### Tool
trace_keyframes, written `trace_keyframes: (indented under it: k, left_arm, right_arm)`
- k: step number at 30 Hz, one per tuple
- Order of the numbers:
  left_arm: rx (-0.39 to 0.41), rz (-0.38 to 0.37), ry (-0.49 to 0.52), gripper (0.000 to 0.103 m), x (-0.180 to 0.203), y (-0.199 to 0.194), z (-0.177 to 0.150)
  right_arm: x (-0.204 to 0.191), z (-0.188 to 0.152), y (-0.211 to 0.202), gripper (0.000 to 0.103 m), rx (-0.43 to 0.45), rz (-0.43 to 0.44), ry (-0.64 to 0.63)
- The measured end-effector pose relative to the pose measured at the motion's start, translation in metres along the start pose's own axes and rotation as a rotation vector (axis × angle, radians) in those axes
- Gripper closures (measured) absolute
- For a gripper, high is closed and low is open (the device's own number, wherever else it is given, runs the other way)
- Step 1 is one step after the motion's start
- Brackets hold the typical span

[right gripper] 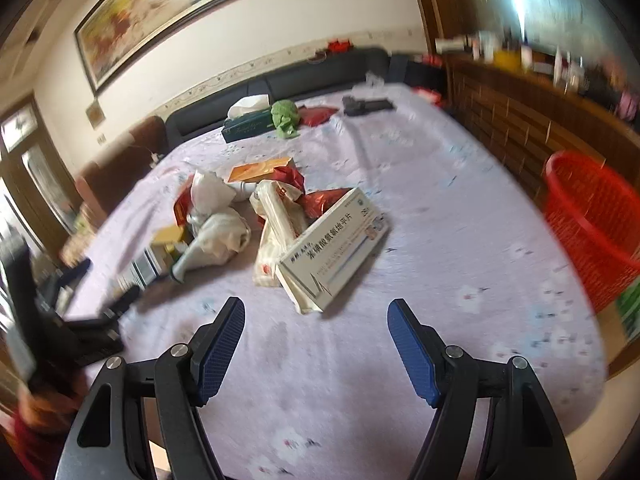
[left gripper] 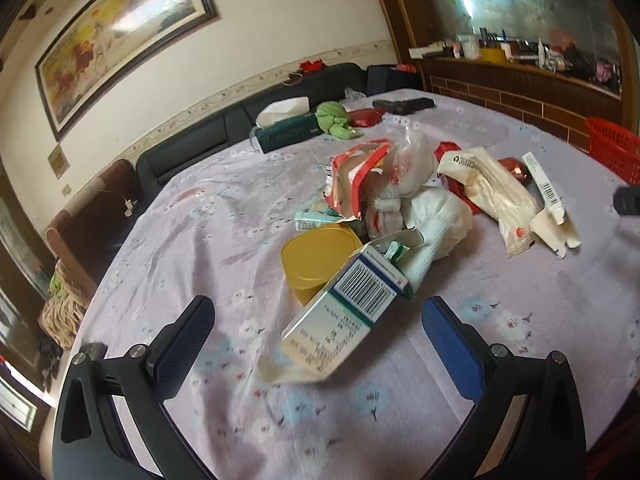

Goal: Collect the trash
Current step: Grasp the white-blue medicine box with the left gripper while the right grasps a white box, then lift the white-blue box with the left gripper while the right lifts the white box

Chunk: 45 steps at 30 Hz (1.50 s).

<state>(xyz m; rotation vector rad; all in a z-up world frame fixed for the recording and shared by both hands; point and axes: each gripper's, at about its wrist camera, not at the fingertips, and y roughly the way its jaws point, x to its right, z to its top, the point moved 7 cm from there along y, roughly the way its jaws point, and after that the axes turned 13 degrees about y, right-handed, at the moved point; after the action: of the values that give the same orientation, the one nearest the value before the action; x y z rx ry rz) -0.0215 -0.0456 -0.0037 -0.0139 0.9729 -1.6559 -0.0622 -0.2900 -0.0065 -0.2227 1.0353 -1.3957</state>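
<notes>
Nothing is yet gripped by the spread-fingered left gripper point(left gripper: 316, 320) or right gripper point(right gripper: 316, 320), the trash pile point(right gripper: 256, 216) lying mid-frame and the red basket point(right gripper: 592, 224) at right.

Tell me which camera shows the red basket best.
The right wrist view: the red basket shows its open rim and mesh wall at the table's right edge, though blurred. The left wrist view catches only a corner of it at the frame's right edge.
</notes>
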Motion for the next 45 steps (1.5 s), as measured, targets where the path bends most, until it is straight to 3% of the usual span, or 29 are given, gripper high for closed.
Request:
trace_keyframes:
  k: [3, 7, 10, 11, 12, 17, 24, 31, 45]
  left_arm:
    - [-0.039, -0.013, 0.010, 0.015, 0.001, 0.014, 0.002]
    - [-0.061, -0.032, 0.016, 0.024, 0.004, 0.027, 0.005]
    - [-0.087, -0.053, 0.007, 0.049, 0.006, 0.034, 0.002]
    - [-0.100, -0.057, 0.003, 0.067, 0.006, 0.036, 0.000]
    - [-0.113, -0.066, -0.009, 0.070, 0.006, 0.038, -0.001]
    - [-0.097, -0.115, -0.112, 0.070, -0.003, 0.036, -0.005]
    - [-0.043, -0.087, -0.171, 0.070, 0.000, 0.021, -0.005]
    - [-0.015, 0.003, -0.177, 0.070, -0.003, 0.009, -0.005]
    - [0.007, 0.034, -0.157, 0.070, -0.002, -0.003, -0.004]
  right_arm:
    - [0.002, 0.012, 0.020, 0.025, -0.072, 0.035, 0.076]
    - [0.005, 0.024, 0.042, 0.025, -0.120, 0.048, 0.157]
    - [0.007, 0.032, 0.057, 0.025, -0.144, 0.030, 0.202]
    - [0.009, 0.034, 0.062, 0.025, -0.154, 0.018, 0.213]
    - [0.011, 0.035, 0.068, 0.025, -0.166, -0.001, 0.222]
    - [0.015, 0.036, 0.085, 0.025, -0.188, -0.032, 0.237]
    - [0.006, 0.031, 0.092, 0.030, -0.170, -0.061, 0.159]
    - [0.000, 0.026, 0.080, 0.036, -0.128, -0.051, 0.117]
    - [0.005, 0.020, 0.059, 0.037, -0.112, -0.040, 0.112]
